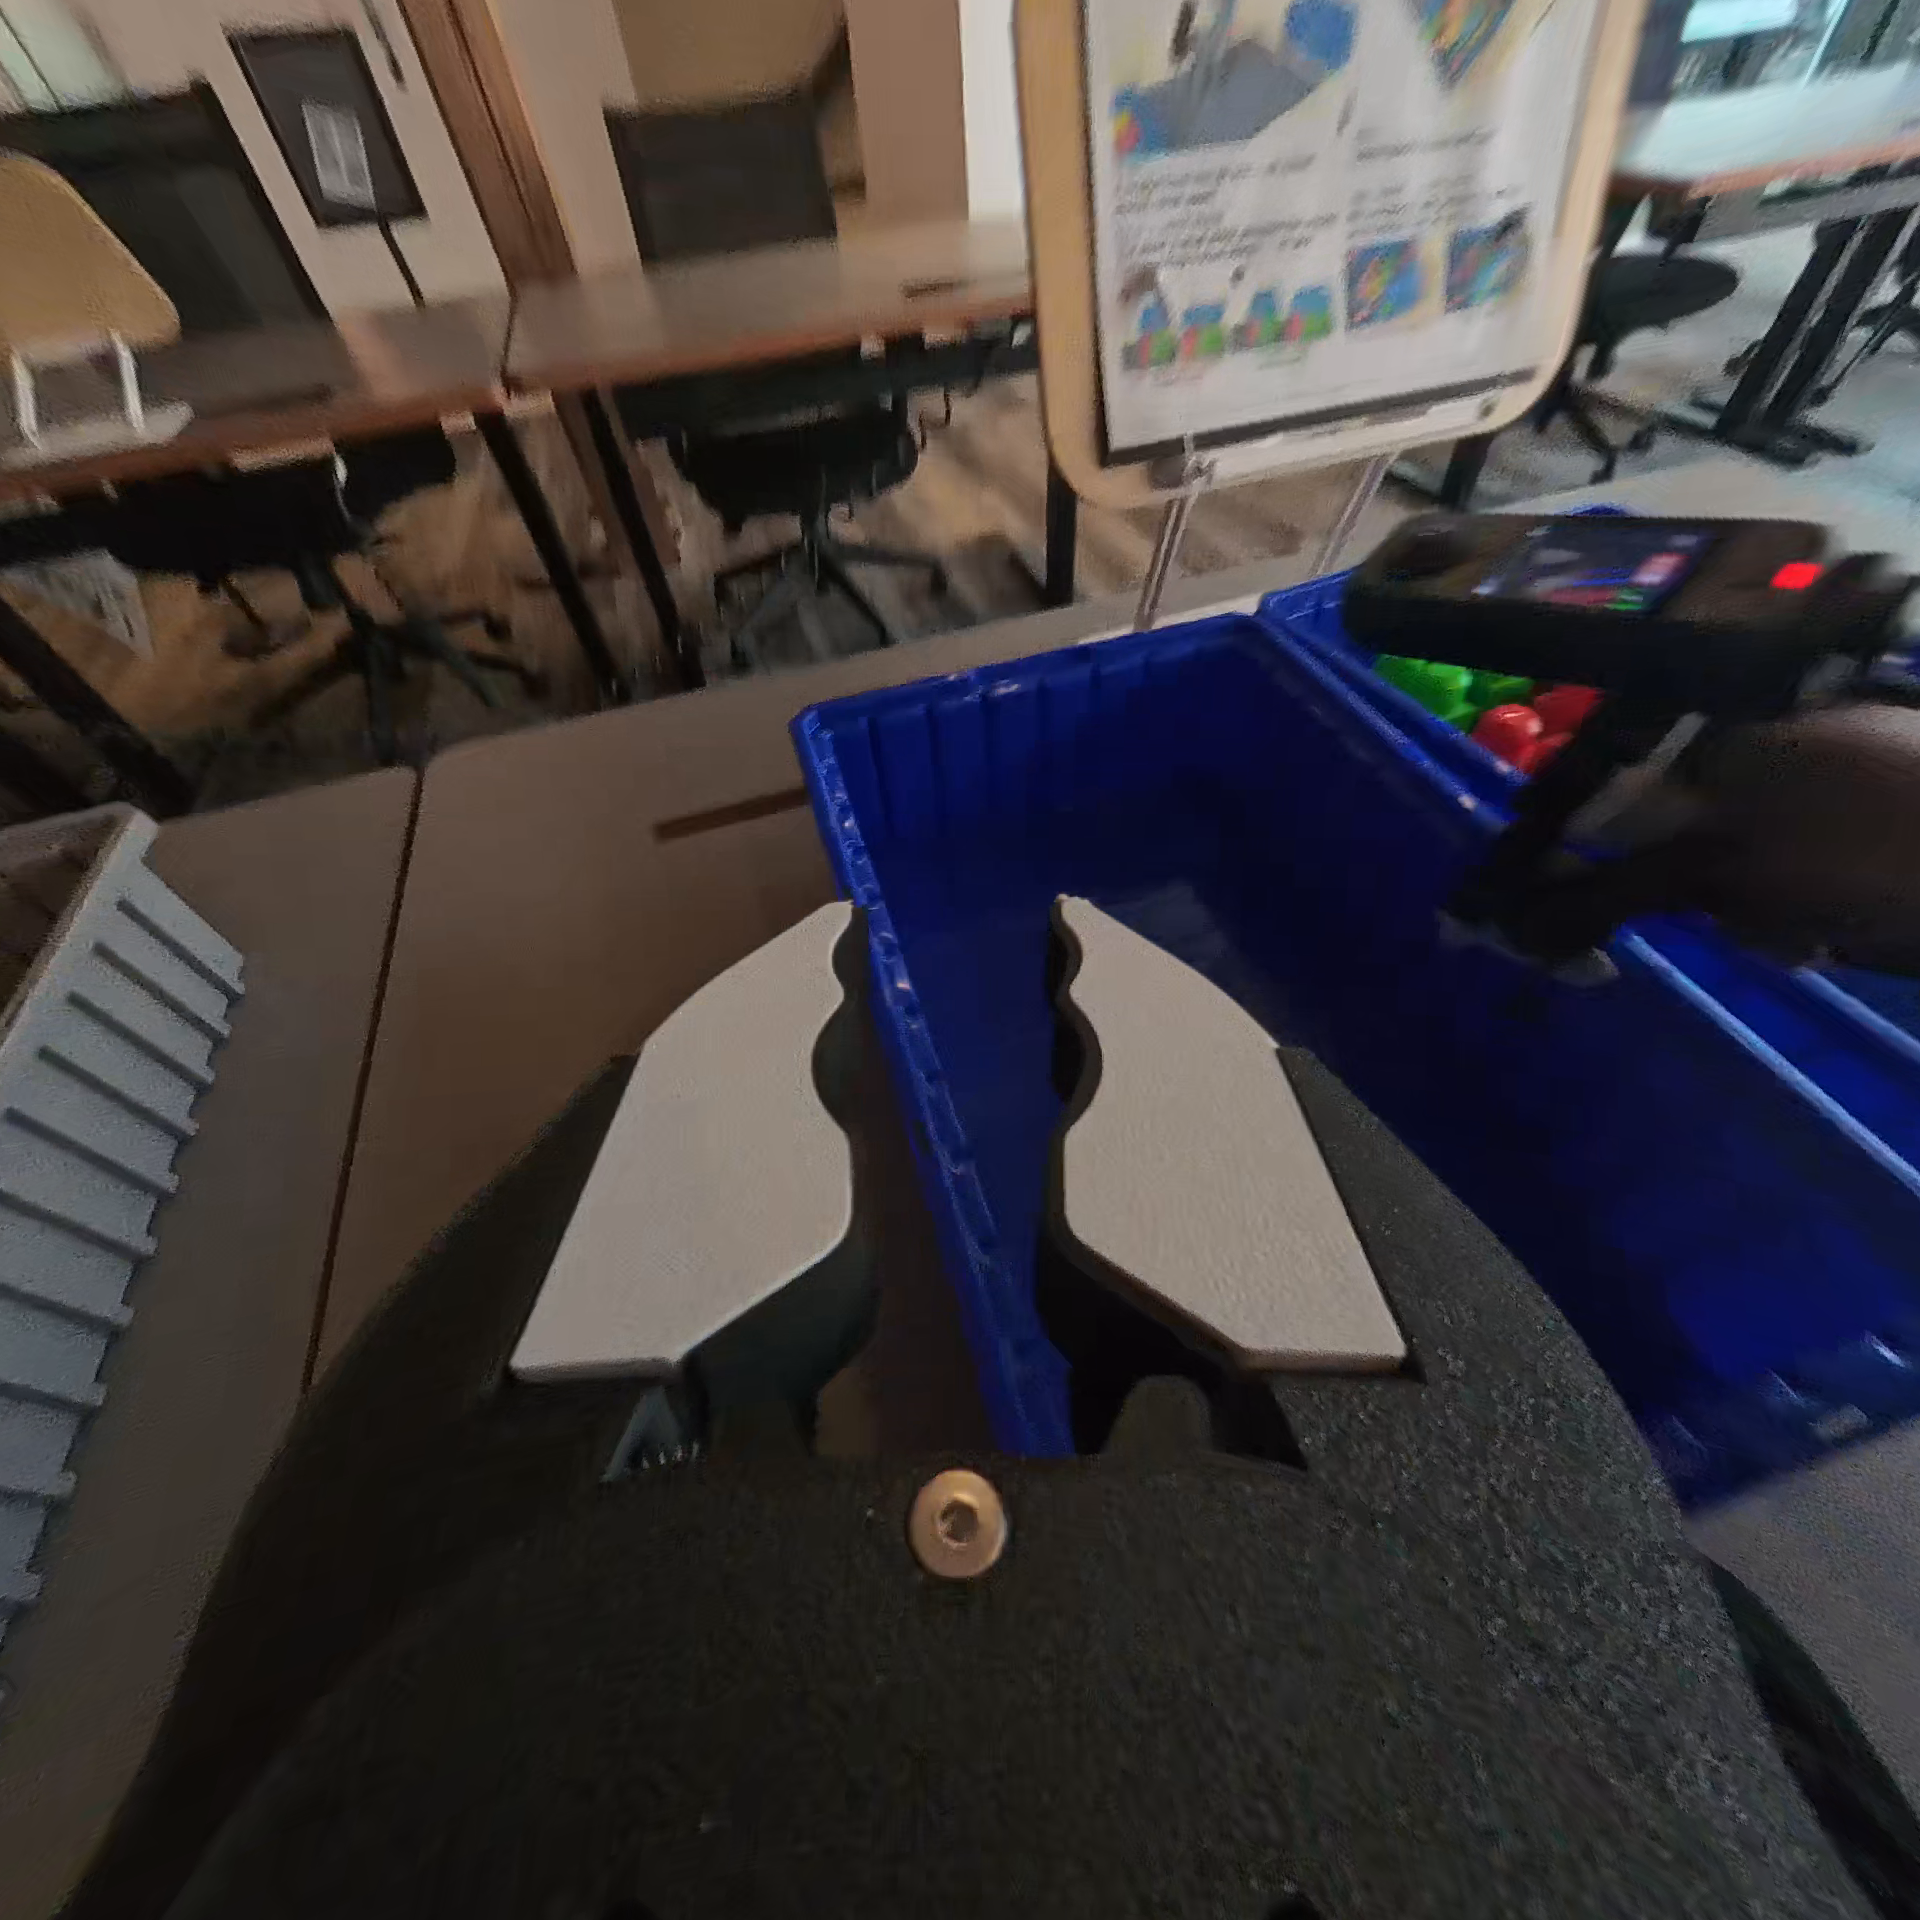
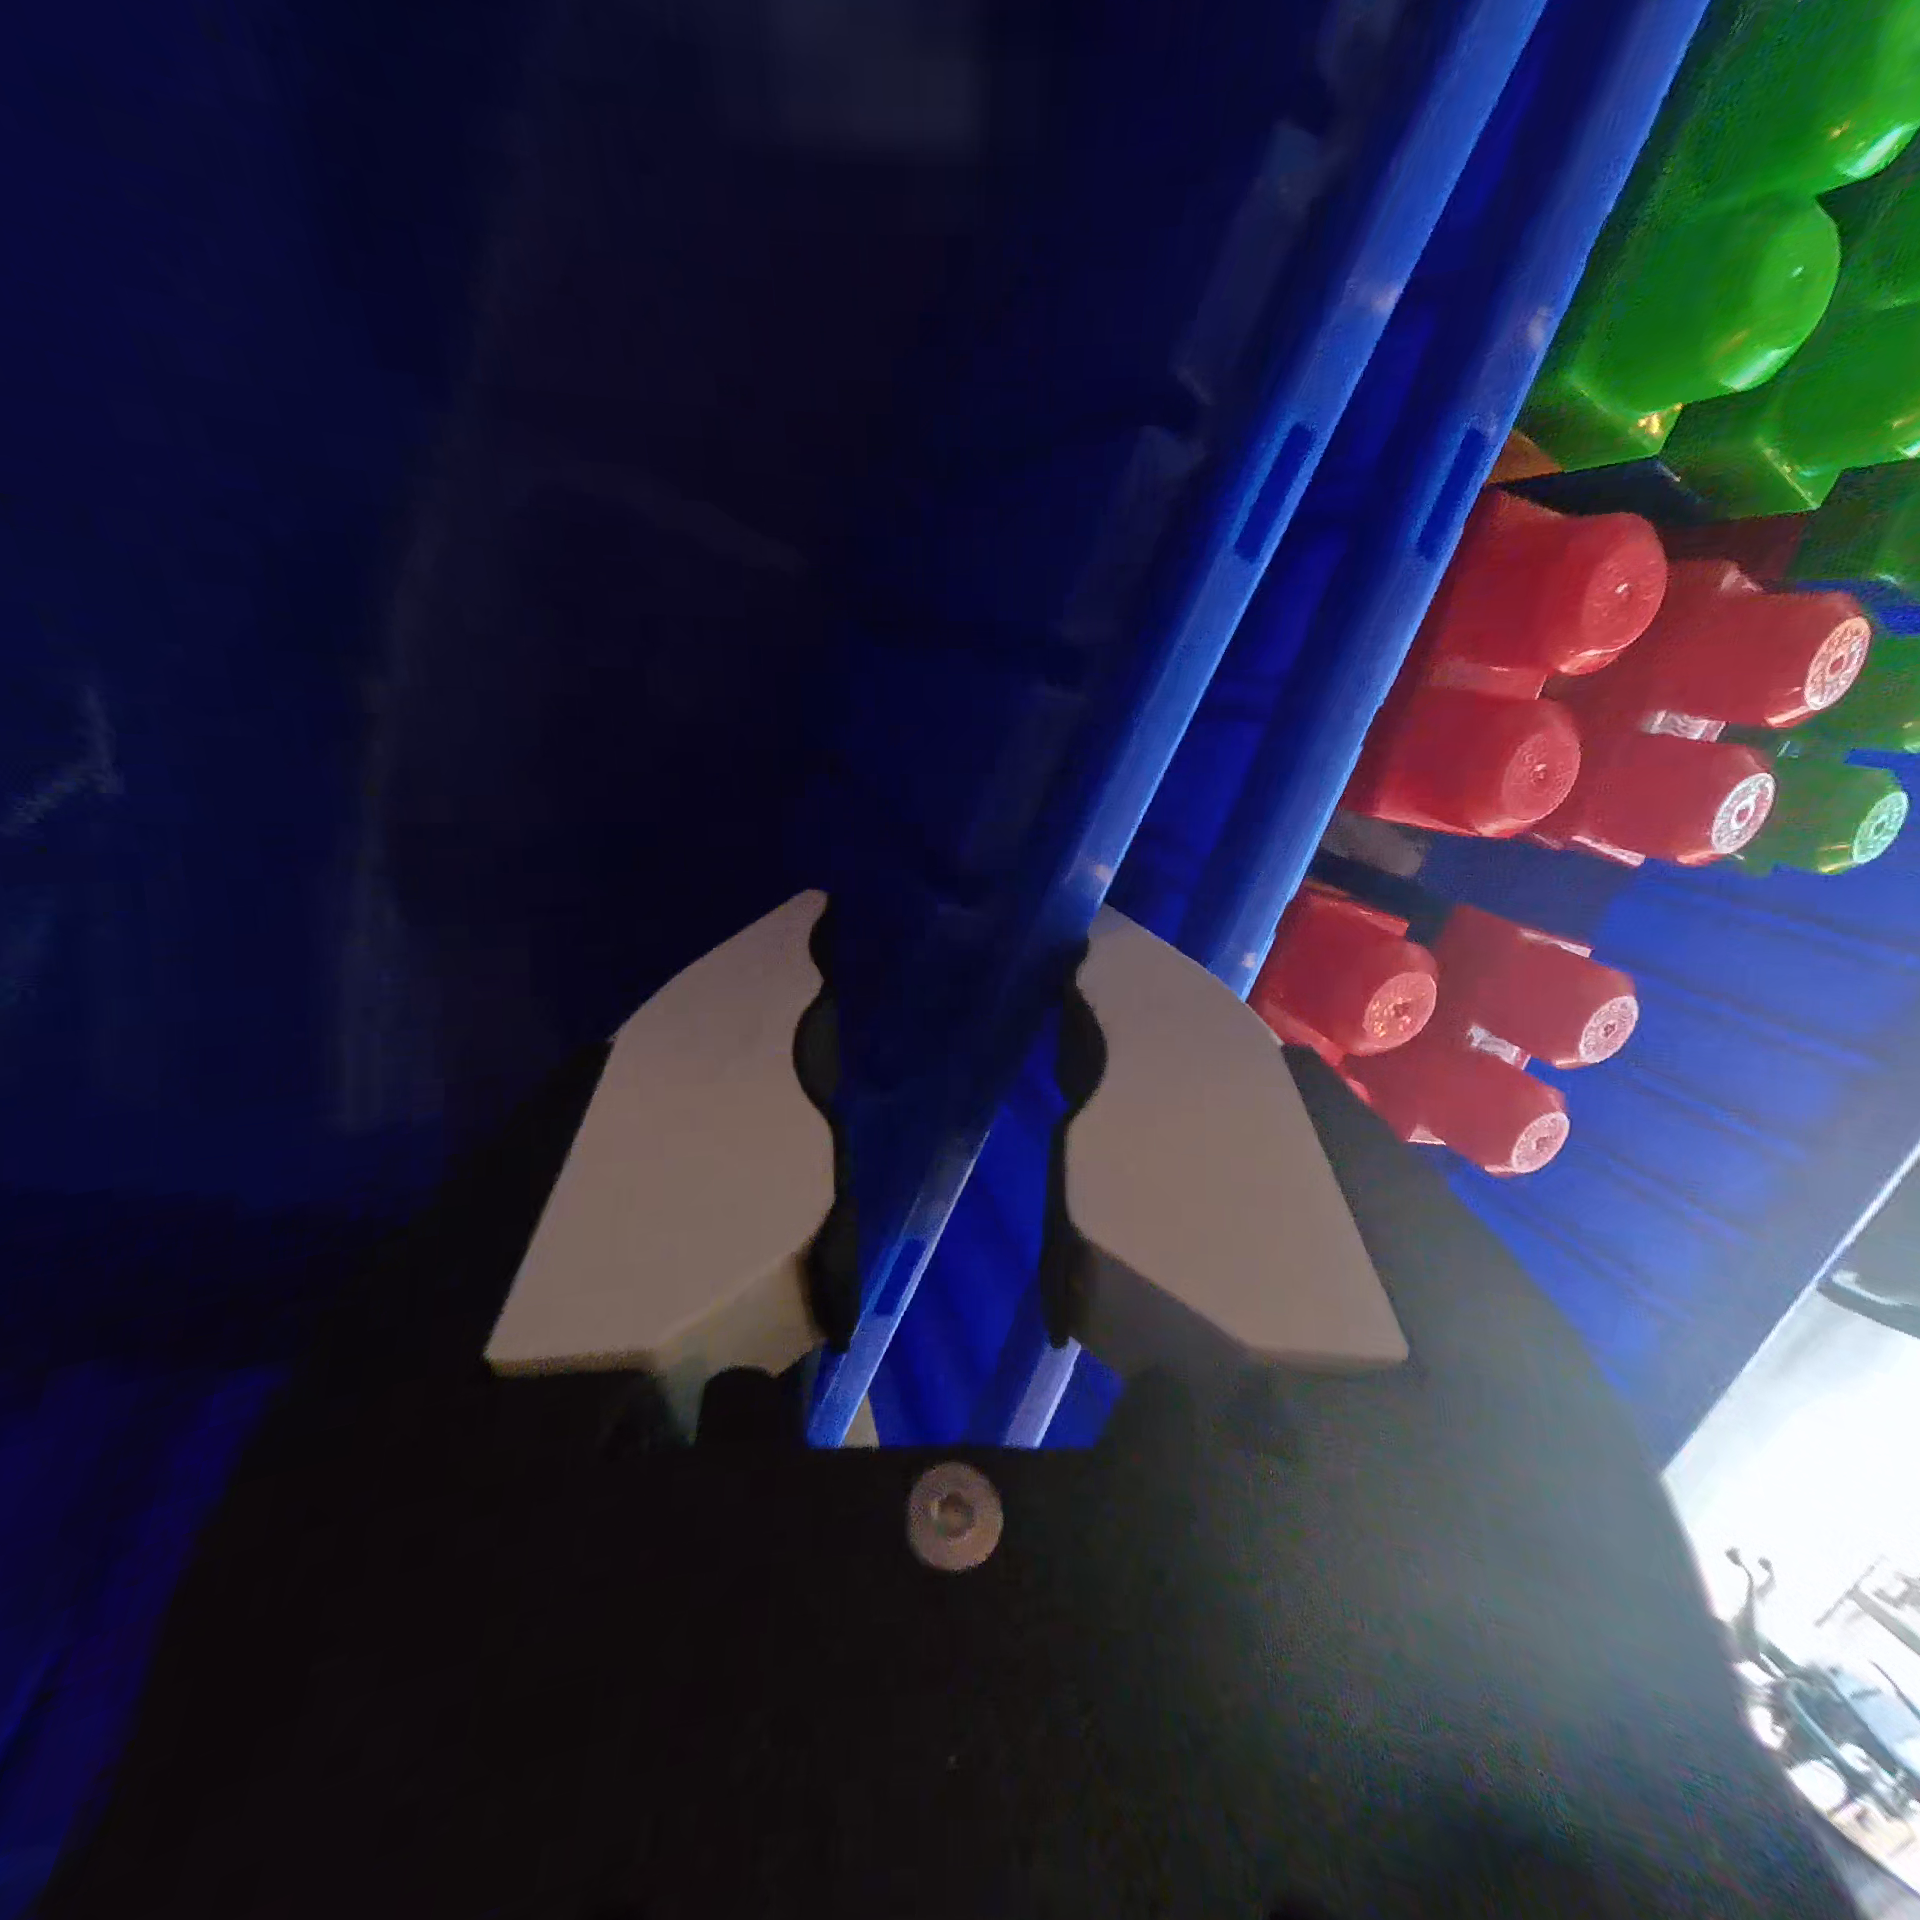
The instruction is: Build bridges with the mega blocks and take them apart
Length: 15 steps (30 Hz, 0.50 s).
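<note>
An empty blue bin [image 1: 1143, 748] stands on the grey table [image 1: 582, 935]. My left gripper [image 1: 956, 914] straddles its left wall with one finger outside and one inside, shut on it. My right gripper [image 2: 951, 925] is shut on the bin's right rim [image 2: 1247, 520]; in the left wrist view it shows with a hand at the bin's right side [image 1: 1558, 914]. A second blue bin [image 2: 1714, 1039] sits against that side and holds red blocks [image 2: 1507, 769] and green blocks [image 2: 1714, 291]. These blocks also show in the left wrist view as red [image 1: 1527, 727] and green [image 1: 1444, 681].
A grey ribbed bin [image 1: 94, 1143] stands at the table's left. A board with picture sheets [image 1: 1320, 229] stands on a stand behind the bins. Desks and office chairs [image 1: 790, 447] fill the room beyond the table's far edge. Across from one pair of fingers to the other is roughly 30 cm.
</note>
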Each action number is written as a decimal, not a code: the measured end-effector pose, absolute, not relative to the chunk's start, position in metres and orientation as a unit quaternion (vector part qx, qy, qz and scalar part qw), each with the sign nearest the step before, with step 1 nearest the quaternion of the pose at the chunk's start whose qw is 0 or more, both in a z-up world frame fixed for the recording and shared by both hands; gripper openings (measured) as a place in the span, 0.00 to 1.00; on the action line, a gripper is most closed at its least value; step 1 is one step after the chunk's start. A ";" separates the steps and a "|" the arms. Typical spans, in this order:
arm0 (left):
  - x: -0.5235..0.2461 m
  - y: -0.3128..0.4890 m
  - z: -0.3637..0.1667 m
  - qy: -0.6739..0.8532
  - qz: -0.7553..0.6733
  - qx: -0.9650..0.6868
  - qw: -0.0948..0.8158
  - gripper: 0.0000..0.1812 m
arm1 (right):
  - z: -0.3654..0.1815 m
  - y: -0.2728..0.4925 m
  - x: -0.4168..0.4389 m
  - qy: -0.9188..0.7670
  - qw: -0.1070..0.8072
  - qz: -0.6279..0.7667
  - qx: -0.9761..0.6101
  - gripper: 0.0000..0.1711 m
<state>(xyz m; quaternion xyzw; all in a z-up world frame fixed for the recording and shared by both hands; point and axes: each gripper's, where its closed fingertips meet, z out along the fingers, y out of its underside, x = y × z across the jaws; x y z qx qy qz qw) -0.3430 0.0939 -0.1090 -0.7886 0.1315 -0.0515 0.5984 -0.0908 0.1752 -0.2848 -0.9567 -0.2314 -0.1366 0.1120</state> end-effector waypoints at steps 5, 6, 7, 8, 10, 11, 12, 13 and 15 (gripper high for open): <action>-0.341 0.048 -0.131 0.135 -0.048 -0.795 0.589 0.18 | -0.281 0.178 -0.096 -0.215 0.123 -0.080 -0.965 0.18; -0.341 0.045 -0.137 0.134 -0.049 -0.801 0.582 0.18 | -0.280 0.178 -0.098 -0.212 0.136 -0.074 -0.965 0.18; -0.342 0.044 -0.144 0.134 -0.041 -0.806 0.574 0.19 | -0.280 0.177 -0.103 -0.216 0.149 -0.067 -0.963 0.19; -0.341 0.044 -0.148 0.138 -0.036 -0.809 0.570 0.19 | -0.282 0.176 -0.110 -0.219 0.162 -0.054 -0.961 0.20; -0.333 0.043 -0.152 0.148 -0.052 -0.811 0.564 0.19 | -0.282 0.180 -0.124 -0.211 0.197 -0.020 -0.957 0.18; -0.329 0.042 -0.152 0.152 -0.061 -0.809 0.565 0.19 | -0.282 0.184 -0.130 -0.208 0.212 -0.007 -0.955 0.17; -0.326 0.041 -0.151 0.156 -0.063 -0.806 0.568 0.19 | -0.284 0.186 -0.135 -0.203 0.215 0.015 -0.955 0.15; -0.324 0.040 -0.150 0.161 -0.061 -0.803 0.571 0.19 | -0.290 0.185 -0.141 -0.196 0.200 0.052 -0.959 0.15; -0.321 0.038 -0.147 0.167 -0.057 -0.799 0.575 0.19 | -0.307 0.171 -0.156 -0.177 0.117 0.158 -0.964 0.12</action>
